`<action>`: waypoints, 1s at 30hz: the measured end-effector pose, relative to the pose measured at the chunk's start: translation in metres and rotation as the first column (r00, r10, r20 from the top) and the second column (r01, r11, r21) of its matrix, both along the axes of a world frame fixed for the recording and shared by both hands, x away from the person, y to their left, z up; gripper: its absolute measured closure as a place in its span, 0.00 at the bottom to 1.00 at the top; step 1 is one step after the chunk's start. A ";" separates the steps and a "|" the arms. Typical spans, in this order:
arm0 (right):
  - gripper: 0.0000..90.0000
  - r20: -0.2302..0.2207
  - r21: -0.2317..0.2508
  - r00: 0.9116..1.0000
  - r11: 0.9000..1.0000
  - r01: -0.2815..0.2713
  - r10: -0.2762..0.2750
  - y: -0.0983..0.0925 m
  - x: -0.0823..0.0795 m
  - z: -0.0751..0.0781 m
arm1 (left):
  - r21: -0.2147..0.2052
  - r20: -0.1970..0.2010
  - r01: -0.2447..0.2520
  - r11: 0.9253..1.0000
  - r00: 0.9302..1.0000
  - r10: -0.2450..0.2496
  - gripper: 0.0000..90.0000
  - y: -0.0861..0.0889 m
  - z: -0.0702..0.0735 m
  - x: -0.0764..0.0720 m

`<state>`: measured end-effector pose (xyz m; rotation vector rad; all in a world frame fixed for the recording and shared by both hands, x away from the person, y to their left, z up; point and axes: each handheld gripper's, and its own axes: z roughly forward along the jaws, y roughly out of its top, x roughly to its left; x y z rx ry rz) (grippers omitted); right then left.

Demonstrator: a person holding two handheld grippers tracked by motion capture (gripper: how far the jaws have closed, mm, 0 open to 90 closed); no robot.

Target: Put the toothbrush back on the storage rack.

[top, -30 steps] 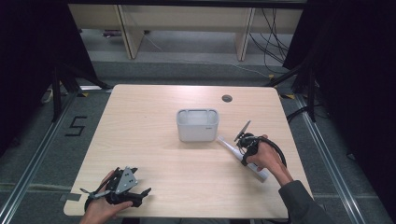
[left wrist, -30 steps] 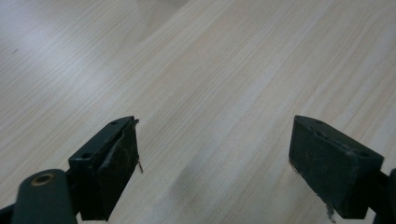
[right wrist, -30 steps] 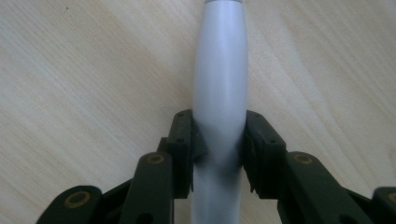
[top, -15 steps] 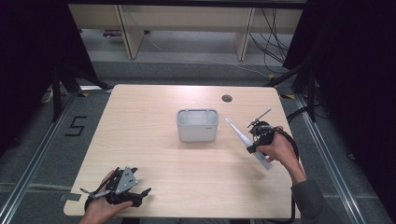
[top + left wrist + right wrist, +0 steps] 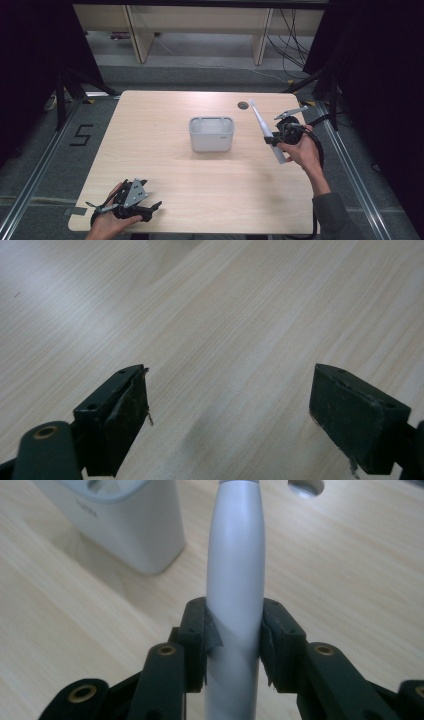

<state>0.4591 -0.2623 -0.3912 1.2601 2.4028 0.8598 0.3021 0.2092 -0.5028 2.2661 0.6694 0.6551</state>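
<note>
- Right gripper (image 5: 272,141): clamped on an electric toothbrush (image 5: 266,131), held above the table (image 5: 165,120), right of the white holder (image 5: 211,133).
- Left gripper (image 5: 227,405): jaws apart, nothing between, near the table's front edge.

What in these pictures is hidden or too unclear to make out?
- Toothbrush: its head is cut off by the top edge of the right gripper view; in the high view its bristles are too small.
- Holder: its inside is too small from above, and cropped in the right gripper view.
</note>
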 end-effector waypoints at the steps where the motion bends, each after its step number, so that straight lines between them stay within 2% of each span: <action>1: 0.74 0.010 0.001 1.000 1.000 -0.003 0.003 -0.001 0.001 0.003 | 0.000 0.000 0.000 1.000 1.000 0.000 0.17 0.000 0.000 0.000; 4: 0.74 0.058 0.048 0.998 0.999 0.004 -0.007 0.003 0.003 0.008 | -0.005 -0.003 0.002 1.000 1.000 -0.002 0.17 0.000 0.000 0.000; 5: 0.74 0.085 0.057 0.996 0.998 -0.001 -0.003 0.004 0.004 0.011 | 0.006 -0.010 0.013 1.000 1.000 -0.013 0.17 0.000 0.001 0.000; 6: 0.74 0.113 0.075 0.994 0.997 -0.005 -0.004 0.005 0.005 0.014 | -0.002 -0.011 0.011 1.000 1.000 -0.011 0.17 0.000 0.000 0.000; 7: 0.74 0.105 0.091 0.994 0.996 -0.003 -0.006 0.006 0.005 0.016 | -0.003 -0.011 0.011 1.000 1.000 -0.011 0.17 0.000 0.000 0.000; 8: 0.74 0.142 0.103 0.990 0.995 -0.006 -0.008 0.007 0.007 0.016 | 0.004 -0.003 0.002 1.000 1.000 -0.001 0.17 0.000 0.000 0.000; 9: 0.74 0.156 0.119 0.988 0.993 -0.018 -0.001 0.007 0.008 0.018 | 0.000 -0.001 0.000 1.000 1.000 0.000 0.17 0.000 0.000 0.000; 10: 0.74 0.174 0.149 0.985 0.989 -0.006 -0.020 0.010 0.008 0.019 | 0.000 0.000 0.000 1.000 1.000 0.000 0.17 0.000 0.000 0.000; 11: 0.74 0.218 0.149 0.976 0.988 -0.028 -0.005 0.011 0.010 0.019 | -0.002 -0.001 -0.001 1.000 1.000 0.001 0.17 0.000 0.000 0.000; 12: 0.74 0.216 0.165 0.976 0.986 -0.027 -0.010 0.013 0.010 0.020 | -0.004 -0.001 -0.001 1.000 1.000 0.001 0.17 0.000 0.000 0.000; 13: 0.74 0.248 0.188 0.969 0.982 -0.028 -0.020 0.015 0.011 0.022 | -0.003 0.000 -0.001 1.000 1.000 0.001 0.17 0.000 0.000 0.000; 15: 0.74 0.260 0.198 0.966 0.980 -0.037 -0.016 0.016 0.012 0.023 | -0.006 0.000 -0.002 1.000 1.000 0.002 0.17 0.000 -0.001 0.000; 17: 0.74 0.299 0.217 0.954 0.975 -0.044 -0.023 0.021 0.012 0.023 | -0.007 0.000 -0.002 1.000 1.000 0.002 0.17 0.000 -0.001 0.000; 19: 0.74 0.321 0.237 0.947 0.970 -0.054 -0.026 0.025 0.013 0.023 | -0.006 0.000 -0.001 1.000 1.000 0.001 0.17 0.000 0.000 0.000; 20: 0.74 0.331 0.251 0.943 0.967 -0.050 -0.038 0.028 0.013 0.024 | -0.022 -0.007 -0.005 1.000 1.000 0.005 0.17 -0.001 -0.001 -0.001; 21: 0.74 0.356 0.236 0.934 0.969 -0.069 -0.020 0.028 0.015 0.024 | -0.024 -0.012 0.002 1.000 1.000 -0.002 0.17 -0.001 -0.001 -0.001; 22: 0.74 0.359 0.259 0.933 0.963 -0.070 -0.029 0.032 0.015 0.024 | -0.018 -0.008 0.006 1.000 1.000 -0.006 0.17 -0.001 -0.001 -0.001; 23: 0.74 0.371 0.267 0.928 0.961 -0.068 -0.037 0.035 0.015 0.024 | -0.021 -0.008 0.004 1.000 1.000 -0.004 0.17 -0.001 -0.001 -0.001; 24: 0.74 0.369 0.264 0.929 0.961 -0.083 -0.021 0.037 0.016 0.025 | -0.025 -0.010 0.001 1.000 1.000 -0.001 0.17 -0.001 -0.001 -0.001; 26: 0.74 0.386 0.270 0.922 0.958 -0.100 -0.012 0.044 0.017 0.026 | -0.014 -0.006 -0.006 1.000 1.000 0.006 0.17 -0.001 -0.001 -0.001; 27: 0.74 0.386 0.282 0.923 0.953 -0.107 -0.011 0.048 0.017 0.026 | -0.008 0.000 -0.001 1.000 1.000 0.001 0.17 0.000 0.000 0.000; 29: 0.74 0.423 0.285 0.906 0.951 -0.117 -0.015 0.053 0.018 0.028 | -0.009 -0.001 -0.002 1.000 1.000 0.002 0.17 0.000 -0.001 0.000; 30: 0.74 0.418 0.300 0.908 0.946 -0.123 -0.015 0.057 0.018 0.030 | -0.013 -0.006 -0.006 1.000 1.000 0.006 0.17 0.000 -0.001 -0.001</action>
